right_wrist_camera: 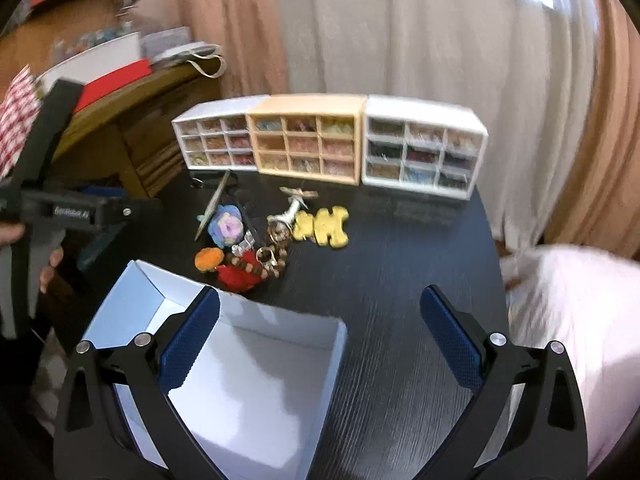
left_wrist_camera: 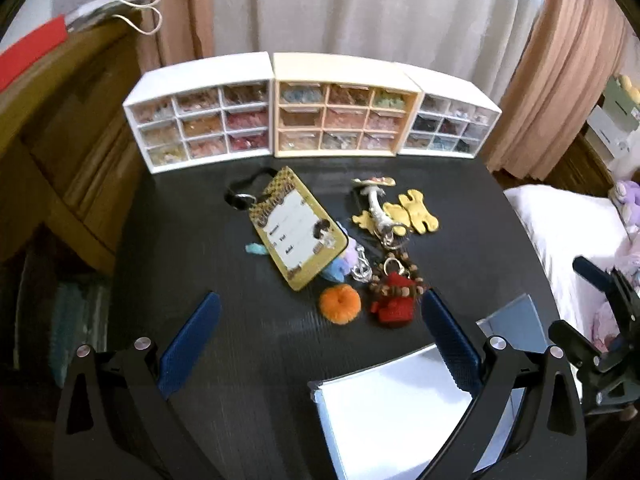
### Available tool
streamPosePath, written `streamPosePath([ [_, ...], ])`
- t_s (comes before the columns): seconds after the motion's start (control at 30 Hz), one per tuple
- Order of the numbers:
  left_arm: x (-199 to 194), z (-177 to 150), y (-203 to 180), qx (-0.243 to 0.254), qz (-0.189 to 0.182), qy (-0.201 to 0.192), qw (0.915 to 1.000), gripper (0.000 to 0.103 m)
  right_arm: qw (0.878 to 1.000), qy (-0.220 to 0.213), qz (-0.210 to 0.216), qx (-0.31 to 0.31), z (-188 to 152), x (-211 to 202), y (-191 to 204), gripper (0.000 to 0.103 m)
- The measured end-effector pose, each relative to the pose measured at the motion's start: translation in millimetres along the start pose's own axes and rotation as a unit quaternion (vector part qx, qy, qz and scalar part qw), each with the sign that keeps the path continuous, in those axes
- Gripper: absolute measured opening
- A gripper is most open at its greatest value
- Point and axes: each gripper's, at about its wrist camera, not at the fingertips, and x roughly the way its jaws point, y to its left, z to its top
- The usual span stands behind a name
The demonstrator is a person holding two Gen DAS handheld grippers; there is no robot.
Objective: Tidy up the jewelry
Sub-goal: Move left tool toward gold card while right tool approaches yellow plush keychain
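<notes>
Both textured blue fingers (left_wrist_camera: 192, 344) (right_wrist_camera: 448, 340) pairs gape above white box (right_wrist_camera: 256, 380), fuzzy orange pompom (left_wrist_camera: 340, 303).

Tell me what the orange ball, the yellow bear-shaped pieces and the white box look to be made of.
Orange ball: fuzzy yarn or plush, judging by its matte, fibrous surface.
Yellow bear-shaped pieces: flat, matte, soft-edged; likely felt or foam.
White box: thin folded card, with sharp creases and smooth matte walls.

Black table (left_wrist_camera: 248, 360) bears drawer cabinets (left_wrist_camera: 340, 120), trinkets (left_wrist_camera: 340, 240), white box (right_wrist_camera: 256, 380).
</notes>
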Motion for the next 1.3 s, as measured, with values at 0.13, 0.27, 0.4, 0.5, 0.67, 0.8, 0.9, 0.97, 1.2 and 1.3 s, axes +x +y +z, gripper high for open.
streamPosePath([
  [0.13,3,-2,-5,0.027,0.037,-0.005,0.9989,0.099,1.0,0.004,0.03,0.007,-1,11,7,0.096],
  [0.27,-2,-4,-3,0.037,0.041,-0.023,0.9982,0.099,0.999,-0.002,0.036,0.006,-2,13,11,0.096],
  [0.4,-8,-4,-5,0.053,0.05,-0.037,0.9967,0.099,1.0,-0.021,0.022,-0.006,-3,7,12,0.096],
  [0.5,-6,-2,-8,0.064,0.067,-0.03,0.9953,0.099,0.999,-0.026,0.029,-0.012,-3,2,11,0.096],
  [0.67,5,7,1,0.051,0.069,-0.019,0.9961,0.099,0.998,-0.02,0.055,-0.028,1,8,8,0.096],
  [0.8,26,23,13,0.025,0.039,-0.003,0.9989,0.099,0.997,-0.006,0.047,-0.062,9,21,6,0.096],
  [0.9,41,37,19,0.009,0.052,0.006,0.9986,0.099,0.996,0.007,0.056,-0.061,17,33,0,0.096],
  [0.97,51,46,22,-0.004,0.064,0.012,0.9979,0.099,0.996,0.012,0.072,-0.052,23,40,-5,0.096],
  [1.2,98,65,3,-0.016,0.126,0.054,0.9905,0.099,0.996,0.023,0.079,-0.046,41,69,-7,0.096],
  [1.3,117,66,4,-0.028,0.131,0.076,0.9881,0.089,0.995,0.025,0.088,-0.045,50,80,-11,0.096],
])
